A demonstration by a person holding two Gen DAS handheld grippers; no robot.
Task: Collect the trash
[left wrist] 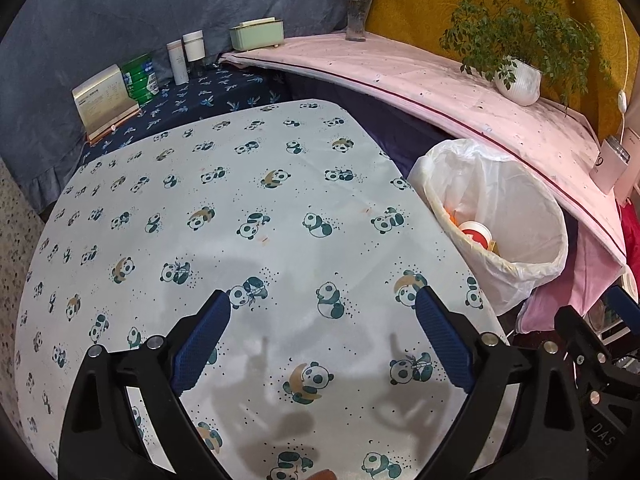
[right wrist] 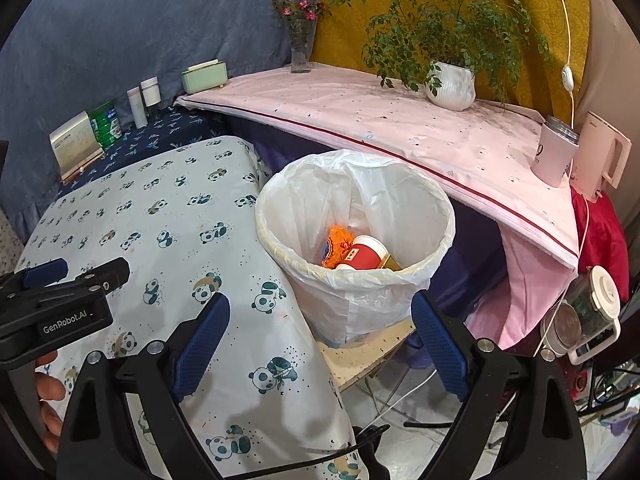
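The left gripper (left wrist: pixel 322 306) is held above the panda-print tablecloth (left wrist: pixel 224 216), with its blue-padded jaws spread wide and nothing between them. The right gripper (right wrist: pixel 320 308) is likewise released, its jaws apart and empty, and is positioned over the table edge, in front of the trash bin (right wrist: pixel 400 284).

The trash bin is lined with a white plastic bag (right wrist: pixel 360 188) and stands just beside the right edge of the table, on a low board (right wrist: pixel 360 356). The collected trash is located inside the bin: a red paper cup (right wrist: pixel 366 254) lies on its side, an orange wrapper (right wrist: pixel 336 246) rests against it on the left, and a yellowish item (right wrist: pixel 390 263) is partly visible beside the cup. From the left wrist view, the bin (left wrist: pixel 520 276) is seen at the right, with the cup (left wrist: pixel 476 234) inside.

In the right wrist view the left gripper is visible at the left edge, above the tablecloth.

Behind the bin, a pink-covered shelf (right wrist: pixel 380 120) carries a potted plant (right wrist: pixel 452 86), a flower vase (right wrist: pixel 300 52) and a green box (right wrist: pixel 204 76).
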